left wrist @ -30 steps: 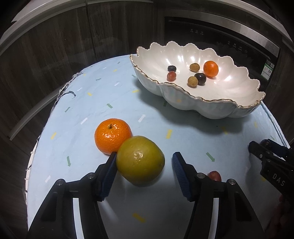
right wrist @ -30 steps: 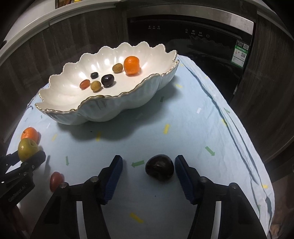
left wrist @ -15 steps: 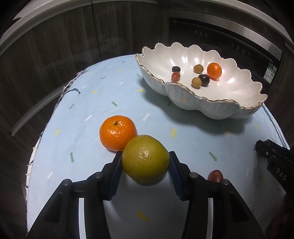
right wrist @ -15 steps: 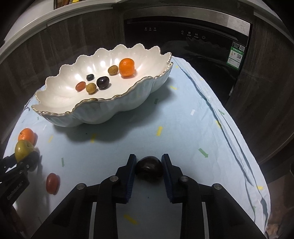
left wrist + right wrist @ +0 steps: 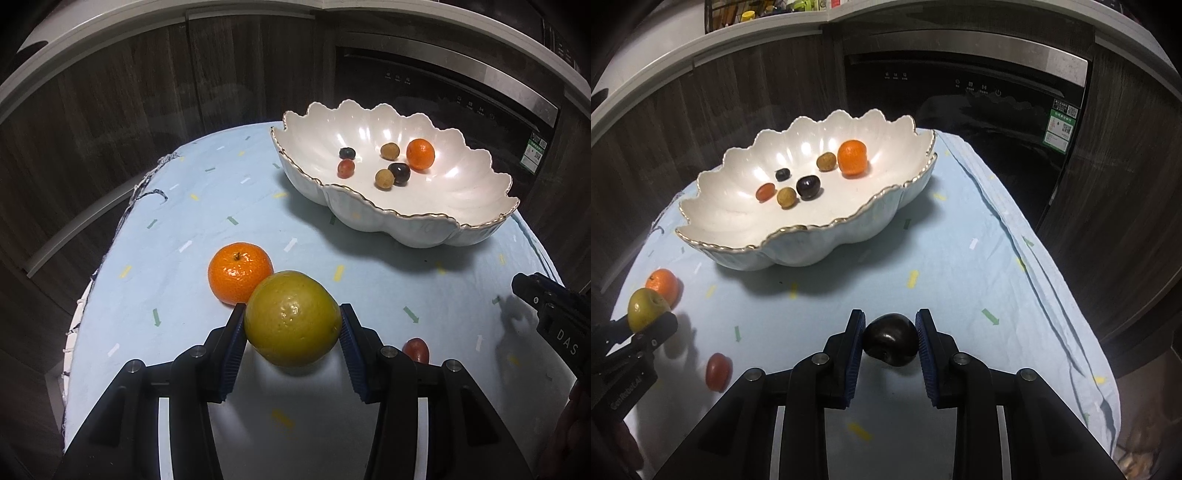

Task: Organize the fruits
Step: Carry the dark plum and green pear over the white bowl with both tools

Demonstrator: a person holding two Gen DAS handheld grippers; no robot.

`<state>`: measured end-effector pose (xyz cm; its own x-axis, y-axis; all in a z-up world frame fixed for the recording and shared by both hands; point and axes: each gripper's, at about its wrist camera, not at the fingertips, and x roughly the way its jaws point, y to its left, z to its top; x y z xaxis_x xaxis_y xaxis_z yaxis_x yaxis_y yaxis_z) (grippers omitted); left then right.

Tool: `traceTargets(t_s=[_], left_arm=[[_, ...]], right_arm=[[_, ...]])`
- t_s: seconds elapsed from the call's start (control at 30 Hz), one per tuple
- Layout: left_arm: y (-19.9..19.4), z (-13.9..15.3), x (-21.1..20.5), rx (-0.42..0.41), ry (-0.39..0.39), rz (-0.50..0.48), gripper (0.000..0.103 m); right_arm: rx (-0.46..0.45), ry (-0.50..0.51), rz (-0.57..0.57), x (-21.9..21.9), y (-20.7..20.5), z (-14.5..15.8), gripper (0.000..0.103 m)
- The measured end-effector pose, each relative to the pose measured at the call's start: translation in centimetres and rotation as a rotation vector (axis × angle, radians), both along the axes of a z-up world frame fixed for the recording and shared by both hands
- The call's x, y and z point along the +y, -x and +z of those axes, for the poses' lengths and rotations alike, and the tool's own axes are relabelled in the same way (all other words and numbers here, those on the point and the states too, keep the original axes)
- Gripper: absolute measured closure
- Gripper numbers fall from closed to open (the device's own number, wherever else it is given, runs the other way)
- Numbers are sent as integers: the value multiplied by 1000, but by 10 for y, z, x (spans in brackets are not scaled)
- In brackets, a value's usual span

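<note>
My left gripper (image 5: 292, 325) is shut on a yellow-green citrus fruit (image 5: 292, 317), its blue pads pressing both sides. An orange mandarin (image 5: 239, 272) lies on the cloth just behind and to the left of it. My right gripper (image 5: 890, 332) is shut on a dark plum (image 5: 891, 339). A white scalloped bowl (image 5: 424, 229) with a gold rim stands further back and holds an orange (image 5: 420, 154) and several small fruits. A small red fruit (image 5: 416, 350) lies on the cloth between the two grippers, also visible in the right wrist view (image 5: 718, 371).
A light blue cloth (image 5: 960, 266) with small coloured marks covers the round table. Dark wood cabinet fronts and a black built-in appliance (image 5: 964, 96) stand behind it. The cloth drops off at the table's right edge (image 5: 1067, 295).
Both grippers closed from open onto their fruit: the left on the yellow-green citrus, the right on the dark plum. Both views now sit slightly higher, the held fruits staying between the pads.
</note>
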<state>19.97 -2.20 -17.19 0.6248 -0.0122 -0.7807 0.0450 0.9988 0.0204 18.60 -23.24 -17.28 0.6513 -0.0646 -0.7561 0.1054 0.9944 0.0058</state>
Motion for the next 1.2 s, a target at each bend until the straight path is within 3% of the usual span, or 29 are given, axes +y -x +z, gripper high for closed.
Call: traceTargets(t_s=[0.5,1.2], left_arm=[[9,30,3,-38,6,3,55],[-16,67,-15,-82,4,-73,55]], right_arm=[[-57,-21,24,8,6,27,73],[-112,-42,62,11,-11,60,73]])
